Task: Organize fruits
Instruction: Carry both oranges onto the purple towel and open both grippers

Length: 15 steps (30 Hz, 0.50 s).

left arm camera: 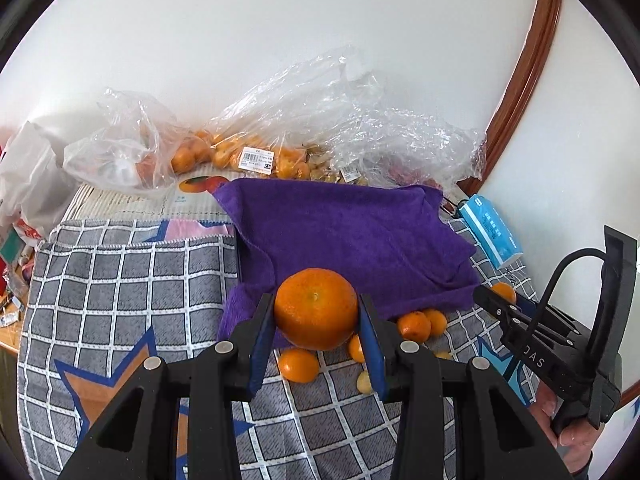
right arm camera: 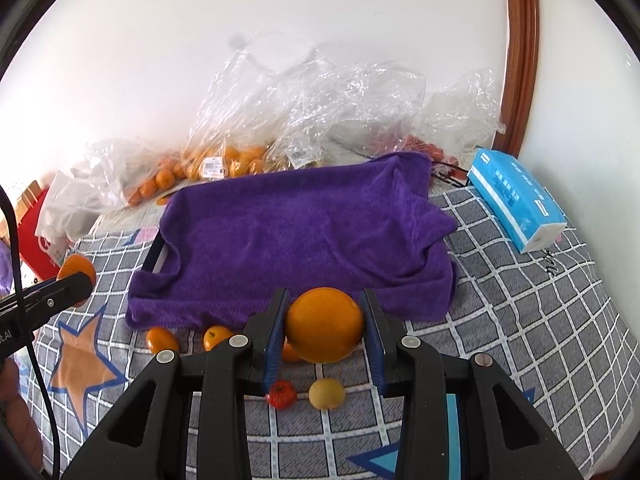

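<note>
against the wall, clear plastic bags (left arm camera: 256, 136) hold small oranges (left arm camera: 184, 159).

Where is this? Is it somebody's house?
Probably a home, perhaps a bedroom. A checked blanket with stars covers the surface, shopping bags of oranges lean on a plain white wall, and a tissue pack lies beside a purple towel.
</note>
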Motion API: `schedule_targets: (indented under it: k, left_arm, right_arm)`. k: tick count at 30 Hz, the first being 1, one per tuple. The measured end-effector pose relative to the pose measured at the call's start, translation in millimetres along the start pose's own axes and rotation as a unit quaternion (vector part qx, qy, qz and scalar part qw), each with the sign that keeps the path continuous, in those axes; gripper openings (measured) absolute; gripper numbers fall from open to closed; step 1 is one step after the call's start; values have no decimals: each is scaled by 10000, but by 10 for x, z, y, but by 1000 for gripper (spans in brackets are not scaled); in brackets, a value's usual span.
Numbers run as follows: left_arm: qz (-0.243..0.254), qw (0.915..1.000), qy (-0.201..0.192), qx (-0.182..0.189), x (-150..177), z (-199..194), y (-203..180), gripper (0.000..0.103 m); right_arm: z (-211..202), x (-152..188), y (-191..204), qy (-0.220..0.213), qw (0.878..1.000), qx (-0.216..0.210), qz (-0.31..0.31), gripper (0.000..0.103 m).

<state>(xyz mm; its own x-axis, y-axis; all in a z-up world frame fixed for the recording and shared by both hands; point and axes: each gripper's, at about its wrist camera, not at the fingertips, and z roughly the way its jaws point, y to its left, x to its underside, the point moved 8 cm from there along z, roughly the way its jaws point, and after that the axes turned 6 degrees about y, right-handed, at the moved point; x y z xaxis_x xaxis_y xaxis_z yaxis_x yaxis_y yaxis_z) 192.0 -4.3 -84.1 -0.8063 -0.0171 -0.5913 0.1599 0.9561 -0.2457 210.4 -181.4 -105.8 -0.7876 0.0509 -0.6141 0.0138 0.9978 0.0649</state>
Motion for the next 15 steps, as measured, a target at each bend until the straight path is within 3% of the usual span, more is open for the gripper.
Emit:
schedule_targets:
  k: [15]
  left_arm:
    - [-105, 9999, -7, -81, -339, 232, 110, 38]
  right_arm:
    - [258, -350, -85, -85, 10000, 48, 3, 36]
